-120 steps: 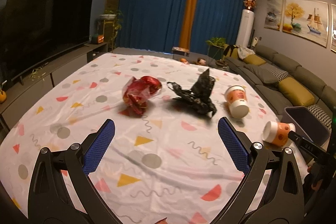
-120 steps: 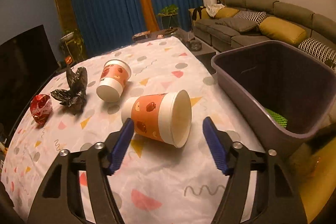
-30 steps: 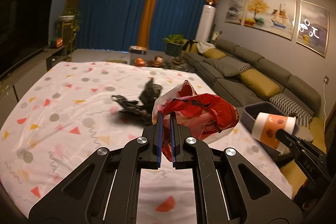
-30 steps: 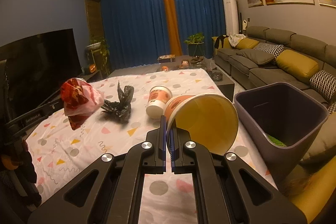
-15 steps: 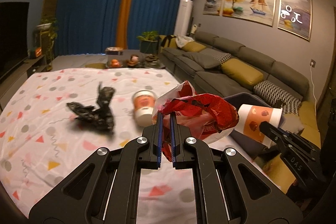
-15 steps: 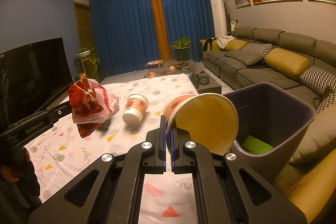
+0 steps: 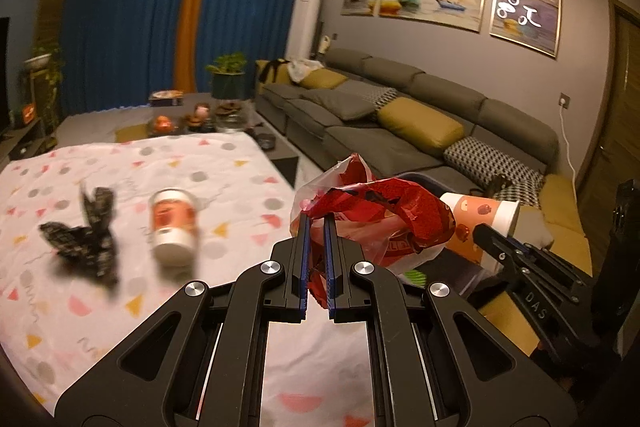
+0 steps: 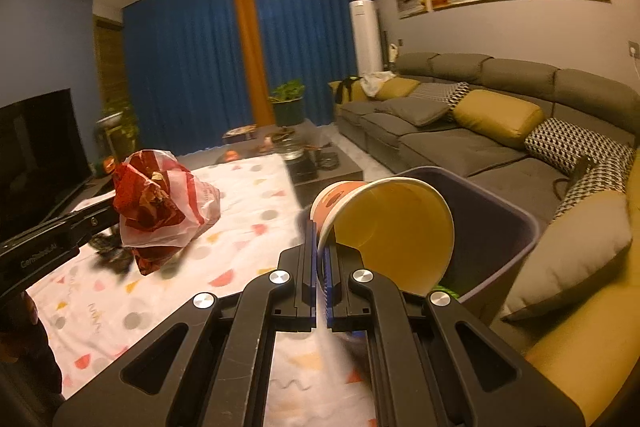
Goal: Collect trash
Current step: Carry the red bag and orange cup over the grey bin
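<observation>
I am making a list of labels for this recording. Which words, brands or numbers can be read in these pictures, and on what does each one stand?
"DAS": on the right gripper, seen from the left wrist.
"GenRobot.AI", blurred, so uncertain: on the left gripper, seen from the right wrist.
Print on the red bag: too creased to read.
White marks on the rightmost painting: not readable as words.
Held cup: pictures only, no text.

Grey sofa [image 7: 400,115], blue curtains [image 7: 132,19]

Bin [image 8: 516,227] mouth lies open; held cup [image 8: 384,227] overhangs its rim.
</observation>
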### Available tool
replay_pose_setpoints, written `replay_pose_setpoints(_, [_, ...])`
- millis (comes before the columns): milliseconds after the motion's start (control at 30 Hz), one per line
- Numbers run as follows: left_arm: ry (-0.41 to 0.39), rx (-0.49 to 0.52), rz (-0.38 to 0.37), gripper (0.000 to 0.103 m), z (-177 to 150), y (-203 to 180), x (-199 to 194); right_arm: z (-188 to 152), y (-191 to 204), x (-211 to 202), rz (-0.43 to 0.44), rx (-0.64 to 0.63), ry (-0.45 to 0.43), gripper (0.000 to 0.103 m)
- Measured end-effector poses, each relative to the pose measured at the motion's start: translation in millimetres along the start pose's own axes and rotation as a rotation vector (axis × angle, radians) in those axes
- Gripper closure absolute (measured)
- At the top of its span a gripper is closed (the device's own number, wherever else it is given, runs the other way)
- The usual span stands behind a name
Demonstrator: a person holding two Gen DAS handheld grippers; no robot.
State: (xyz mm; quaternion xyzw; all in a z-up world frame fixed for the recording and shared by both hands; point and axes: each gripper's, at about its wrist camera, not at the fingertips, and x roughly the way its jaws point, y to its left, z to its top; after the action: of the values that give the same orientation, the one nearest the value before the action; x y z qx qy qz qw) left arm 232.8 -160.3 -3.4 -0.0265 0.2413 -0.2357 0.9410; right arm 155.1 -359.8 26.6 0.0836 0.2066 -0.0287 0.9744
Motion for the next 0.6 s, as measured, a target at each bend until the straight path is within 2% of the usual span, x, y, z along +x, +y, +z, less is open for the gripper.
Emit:
replay_pose_setpoints(367, [0.075, 0.031, -0.058, 0.097, 4, -41, 69, 0, -34, 22, -0.055, 0.041, 0.022, 0.099])
replay_pose_setpoints(600, [0.113, 0.038, -0.082, 0.097, 2, -52, 94, -6, -43, 33, -0.069, 0.055, 0.048, 0.099])
